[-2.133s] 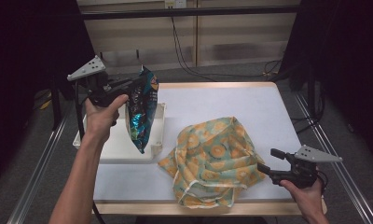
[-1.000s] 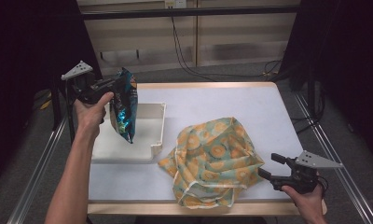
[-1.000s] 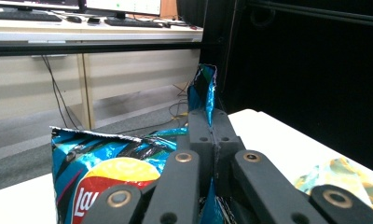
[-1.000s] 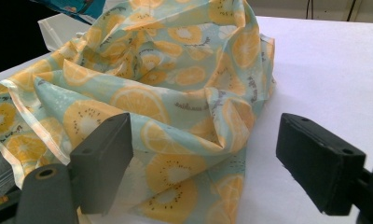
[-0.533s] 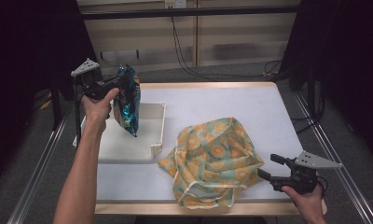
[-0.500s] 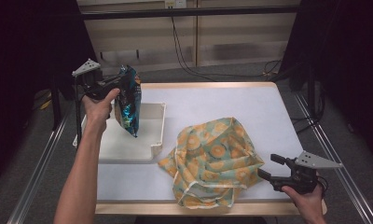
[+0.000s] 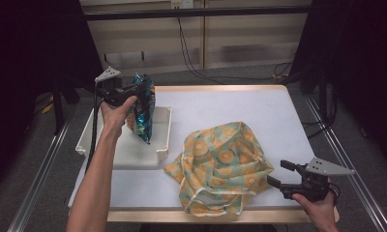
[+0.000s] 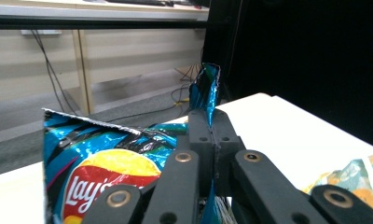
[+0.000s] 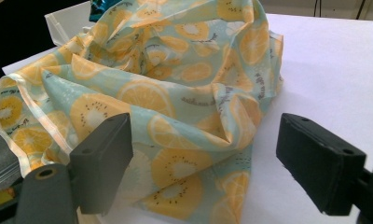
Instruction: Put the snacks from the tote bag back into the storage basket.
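A blue Lay's chip bag (image 7: 142, 108) hangs upright over the white tray (image 7: 126, 152) at the table's left. My left gripper (image 7: 133, 90) is shut on the bag's top edge; in the left gripper view its jaws pinch the foil seam (image 8: 209, 100) of the chip bag (image 8: 100, 161). A crumpled fabric bag (image 7: 220, 166) printed with orange slices lies near the table's front middle. My right gripper (image 7: 278, 176) stands open just right of it, low over the table. In the right gripper view the fabric bag (image 9: 175, 88) lies ahead of the open jaws.
The white table top (image 7: 240, 108) stretches bare behind the fabric bag. Metal rails (image 7: 344, 159) run along both sides of the table. Cables (image 7: 201, 63) trail on the floor behind it. A white tray corner (image 9: 65, 21) peeks behind the fabric.
My left hand has carried the chip bag right and down, so it now hangs lower over the tray. The right gripper has stayed put.
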Motion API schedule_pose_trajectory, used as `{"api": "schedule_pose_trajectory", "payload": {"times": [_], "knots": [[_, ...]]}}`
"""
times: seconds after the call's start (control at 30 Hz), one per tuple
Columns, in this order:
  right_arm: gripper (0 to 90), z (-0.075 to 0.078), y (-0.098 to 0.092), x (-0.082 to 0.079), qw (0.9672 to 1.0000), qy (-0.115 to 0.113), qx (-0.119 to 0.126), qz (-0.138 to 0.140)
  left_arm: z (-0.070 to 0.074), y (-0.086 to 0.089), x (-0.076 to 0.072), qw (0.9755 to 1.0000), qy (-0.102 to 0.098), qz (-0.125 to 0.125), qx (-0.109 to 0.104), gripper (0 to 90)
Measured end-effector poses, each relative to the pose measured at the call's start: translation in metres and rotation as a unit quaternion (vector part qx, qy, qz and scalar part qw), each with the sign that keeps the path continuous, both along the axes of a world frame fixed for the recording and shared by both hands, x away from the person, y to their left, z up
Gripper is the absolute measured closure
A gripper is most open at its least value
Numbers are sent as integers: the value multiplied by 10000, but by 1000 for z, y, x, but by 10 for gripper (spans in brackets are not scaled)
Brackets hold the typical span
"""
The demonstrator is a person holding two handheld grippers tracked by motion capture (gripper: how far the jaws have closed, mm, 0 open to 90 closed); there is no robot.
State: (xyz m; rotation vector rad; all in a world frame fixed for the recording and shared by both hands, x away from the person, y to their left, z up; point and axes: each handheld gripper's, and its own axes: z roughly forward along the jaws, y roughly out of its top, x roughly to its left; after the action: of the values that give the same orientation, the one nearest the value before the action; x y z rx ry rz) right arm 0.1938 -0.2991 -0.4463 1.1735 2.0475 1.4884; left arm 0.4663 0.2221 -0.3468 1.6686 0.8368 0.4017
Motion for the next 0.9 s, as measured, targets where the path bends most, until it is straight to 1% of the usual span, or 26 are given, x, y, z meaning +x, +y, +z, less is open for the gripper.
{"api": "schedule_pose_trajectory", "payload": {"times": [0.03,0.17,0.2,0.23,0.27,0.33,0.37,0.4,0.43,0.5,0.57,0.67,0.7,0.8,0.83,0.9], "knots": [[183,0,0,0,10000,5,8,12,-2,-2,1,10000,-27,-50,-26,898],[182,-1,1,1,10000,14,11,9,-7,-13,3,9999,11,-142,77,891],[183,-1,0,1,10000,6,0,21,-8,-16,4,9999,25,-140,77,887],[183,-1,0,0,10000,14,26,-17,-10,-18,4,9998,23,-190,78,883],[183,-1,-1,0,10000,17,-1,5,-11,-19,5,9998,39,-170,113,876],[183,-1,-2,0,10000,7,27,-22,-13,-23,6,9997,86,-194,79,865],[183,-1,-2,0,10000,8,21,-15,-15,-24,7,9996,115,-247,74,853],[183,-1,-2,0,10000,17,30,-24,-17,-27,8,9994,125,-288,114,843],[183,-1,-2,0,10000,24,34,-17,-19,-29,9,9991,153,-327,242,839],[183,-1,-2,0,10000,25,6,13,-23,-31,11,9990,210,-277,269,819],[183,-1,-2,0,10000,4,-19,29,-28,-33,13,9988,300,-279,254,815],[183,-2,-2,0,10000,18,-1,23,-32,-36,15,9985,309,-323,323,805],[183,-2,-3,1,10000,22,1,19,-33,-38,15,9982,321,-318,386,798],[183,-2,-3,1,10000,30,-14,11,-34,-41,17,9979,344,-351,422,772],[183,-2,-3,1,10000,30,-21,13,-34,-42,17,9977,346,-332,485,757],[184,-2,-2,2,10000,28,-46,22,-36,-44,16,9975,351,-346,504,748]]}}
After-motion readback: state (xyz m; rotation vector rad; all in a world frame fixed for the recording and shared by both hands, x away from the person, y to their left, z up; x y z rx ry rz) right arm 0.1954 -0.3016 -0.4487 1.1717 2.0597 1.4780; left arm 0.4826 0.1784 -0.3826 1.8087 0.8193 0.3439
